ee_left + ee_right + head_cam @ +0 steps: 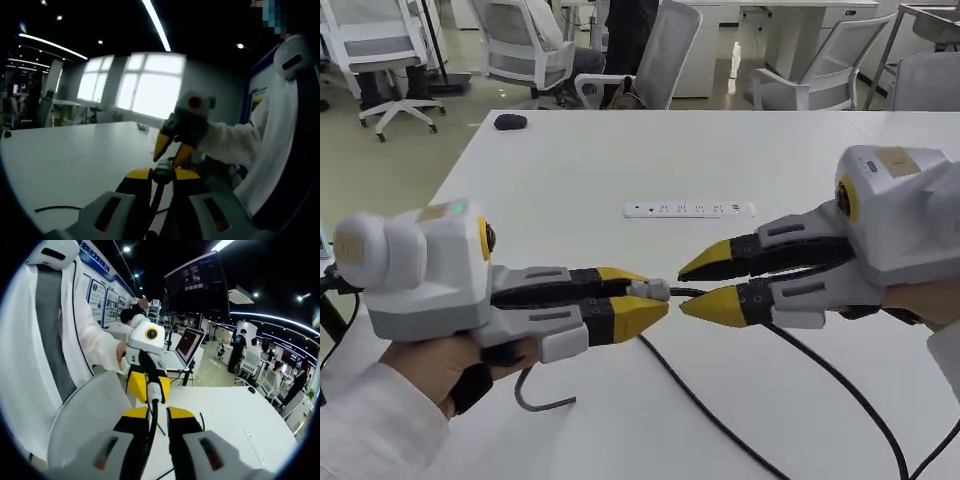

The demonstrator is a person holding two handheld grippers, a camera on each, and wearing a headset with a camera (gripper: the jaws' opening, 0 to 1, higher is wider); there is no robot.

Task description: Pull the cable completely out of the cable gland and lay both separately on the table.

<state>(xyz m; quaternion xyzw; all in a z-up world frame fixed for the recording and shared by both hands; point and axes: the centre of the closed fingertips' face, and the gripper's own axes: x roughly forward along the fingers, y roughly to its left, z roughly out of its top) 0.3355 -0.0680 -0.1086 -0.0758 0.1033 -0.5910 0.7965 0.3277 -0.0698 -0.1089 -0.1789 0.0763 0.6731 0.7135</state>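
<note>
Left tongs [657, 295] clench the cable gland [643, 290]; right tongs [683, 291] straddle the cable [153, 410] just beyond, seemingly unclenched.

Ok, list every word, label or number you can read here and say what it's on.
Nothing reads clearly enough to quote.
Blue wall banner: white characters, too blurred.
Wall posters: print too small.
Tan sticker on the right gripper: blurred.
Small label on the left gripper: blurred.
Monitor: screen content unreadable.
Power strip: no legible marking.
</note>
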